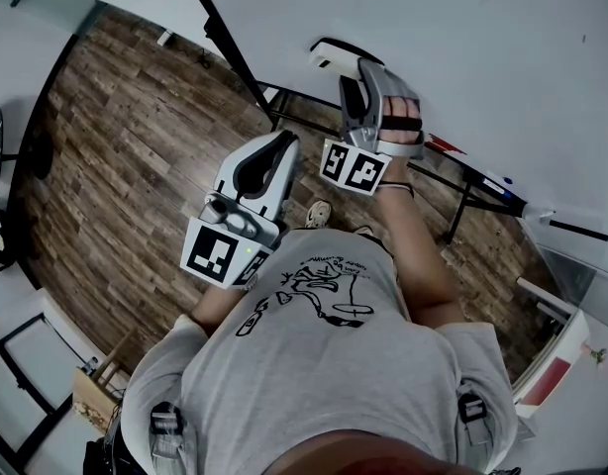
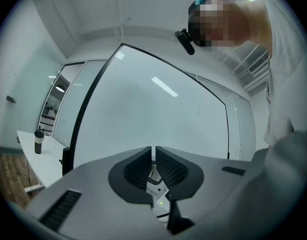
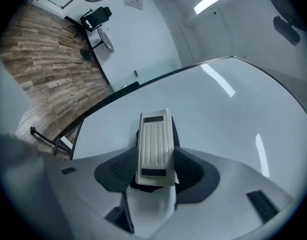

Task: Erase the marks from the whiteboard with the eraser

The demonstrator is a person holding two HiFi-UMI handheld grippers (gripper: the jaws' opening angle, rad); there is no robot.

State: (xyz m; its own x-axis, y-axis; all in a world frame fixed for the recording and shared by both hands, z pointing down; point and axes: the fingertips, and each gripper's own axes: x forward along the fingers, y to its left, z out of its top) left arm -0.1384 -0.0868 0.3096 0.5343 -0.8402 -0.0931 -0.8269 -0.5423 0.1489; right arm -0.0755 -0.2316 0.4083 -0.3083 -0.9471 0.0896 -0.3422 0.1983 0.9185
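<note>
Here the right tool (image 3: 153, 173) is clamped on the white eraser (image 3: 154, 144), one jaw on each long side, and holds it up to the whiteboard (image 3: 228, 109); whether the felt meets the board I cannot tell. The left tool (image 2: 154, 165) sits back from the board, jaws all but together with nothing between them.

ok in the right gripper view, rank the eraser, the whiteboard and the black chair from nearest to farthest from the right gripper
1. eraser: clamped between the jaws of the right gripper.
2. whiteboard: just ahead, under the eraser's far end.
3. black chair: far off, at the top left, beyond the board's edge.
</note>
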